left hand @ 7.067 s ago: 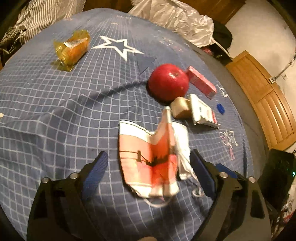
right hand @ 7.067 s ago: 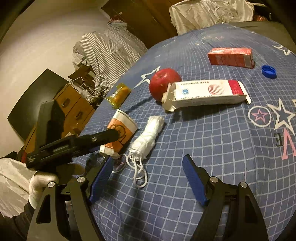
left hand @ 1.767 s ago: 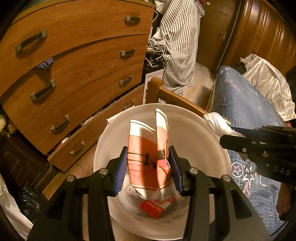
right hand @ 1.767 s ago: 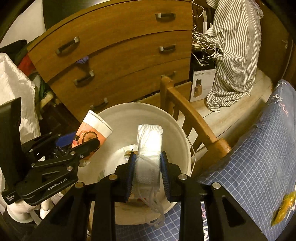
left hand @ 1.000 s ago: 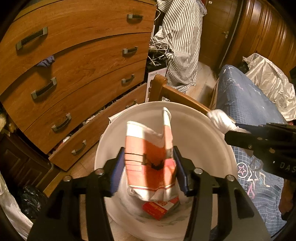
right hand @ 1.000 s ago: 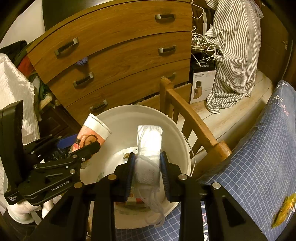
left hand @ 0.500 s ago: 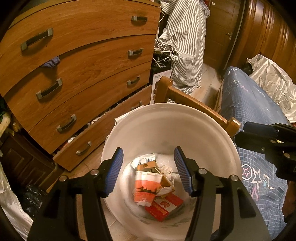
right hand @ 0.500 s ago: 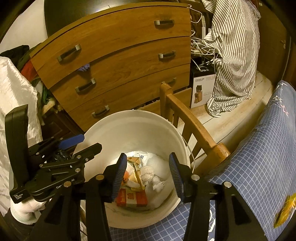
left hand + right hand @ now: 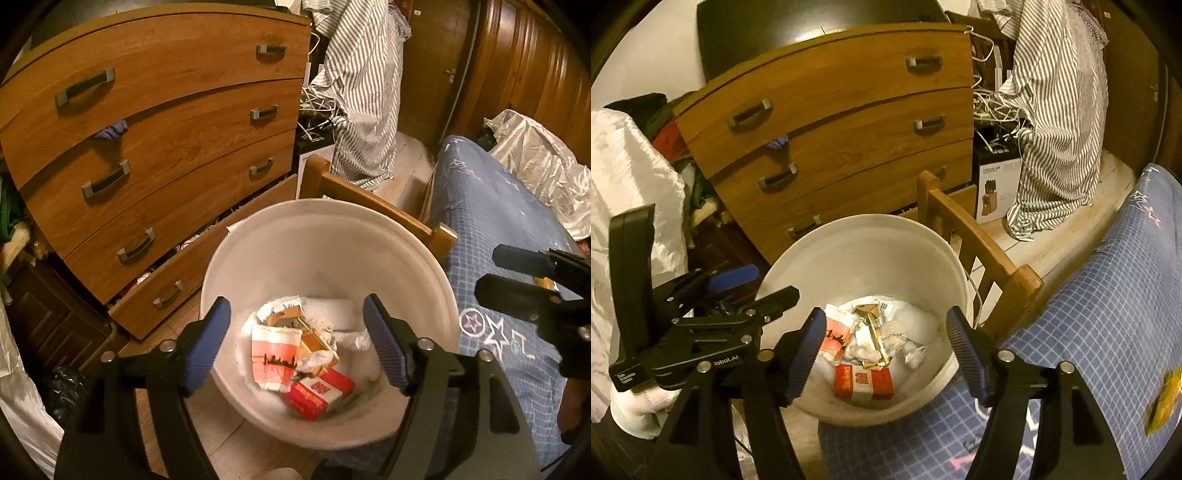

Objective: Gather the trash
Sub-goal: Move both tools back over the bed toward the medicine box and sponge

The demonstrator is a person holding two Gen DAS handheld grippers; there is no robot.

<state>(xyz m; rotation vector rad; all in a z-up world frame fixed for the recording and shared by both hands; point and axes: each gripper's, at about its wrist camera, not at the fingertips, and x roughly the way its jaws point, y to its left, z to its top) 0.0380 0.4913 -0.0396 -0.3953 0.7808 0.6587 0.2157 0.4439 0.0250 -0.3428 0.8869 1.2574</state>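
Drop step, just finishing. Both of your hand-held grippers hang over the white bin [image 9: 325,236], which stands on the floor between the wooden chair [image 9: 373,206] and the chest of drawers [image 9: 166,147].

Left hand-held gripper [image 9: 297,341]: jaws have just been opening, now spread wide, nothing between them. Right hand-held gripper [image 9: 886,350]: same, jaws have just been opening, spread, empty.

Trash lies at the bottom of the bin: crushed orange-and-white paper cup [image 9: 273,354], white face mask [image 9: 864,352] in a crumple, a red carton [image 9: 317,393] and a gold-coloured wrapper [image 9: 873,341] among white paper. All of it sits well below the rim, clear of your fingertips.

Judgement: this load is delivered. Still out: a yellow wrapper [image 9: 1163,398] lies on the blue checked bedspread [image 9: 1108,314], low right in the right wrist view.

Next move calls for lifting both hand-held grippers clear of the rim, swinging back over the bed, and keeping the jaws spread for the next pick. Watch the chair rail, close beside the bin.
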